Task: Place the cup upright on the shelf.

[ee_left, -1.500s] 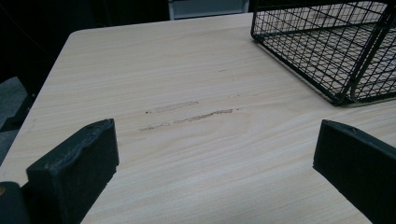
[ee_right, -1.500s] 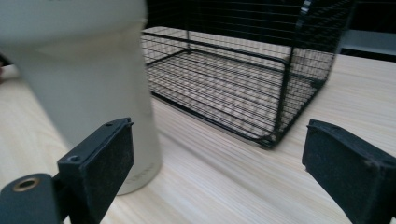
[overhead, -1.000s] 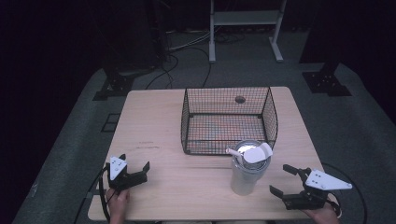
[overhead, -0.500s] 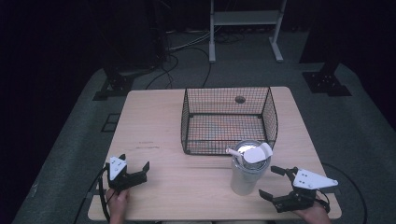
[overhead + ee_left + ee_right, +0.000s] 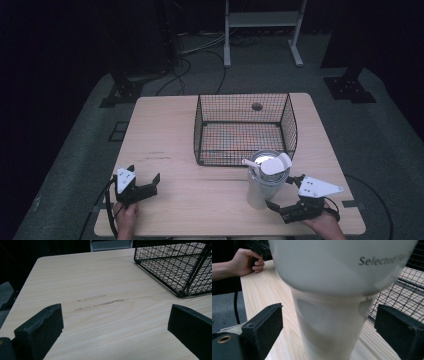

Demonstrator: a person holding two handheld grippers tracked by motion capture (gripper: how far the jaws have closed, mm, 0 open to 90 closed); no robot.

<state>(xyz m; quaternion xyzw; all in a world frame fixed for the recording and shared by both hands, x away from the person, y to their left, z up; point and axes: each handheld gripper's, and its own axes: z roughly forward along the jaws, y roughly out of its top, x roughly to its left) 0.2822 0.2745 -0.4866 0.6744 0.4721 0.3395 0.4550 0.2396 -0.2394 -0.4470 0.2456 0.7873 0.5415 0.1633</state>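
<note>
A tall white lidded cup (image 5: pixel 266 178) stands upright on the wooden table (image 5: pixel 200 200), just in front of the black wire basket (image 5: pixel 243 129). My right gripper (image 5: pixel 283 194) is open beside the cup's right, its jaws on either side of the cup's lower body without touching it; in the right gripper view the cup (image 5: pixel 332 302) is close up between them, with grey lettering near its top. My left gripper (image 5: pixel 144 180) rests open near the table's front left corner, held by a hand, nothing between its jaws.
The basket (image 5: pixel 175 265) holds nothing but a small round dark thing (image 5: pixel 257 106) at its far side. Scuff marks (image 5: pixel 100 302) cross the bare wood ahead of the left gripper. A metal stand and cables lie on the floor beyond the table.
My right gripper has moved left and closer to the cup, its jaws now reaching around the cup's base. The left gripper and the cup have stayed put.
</note>
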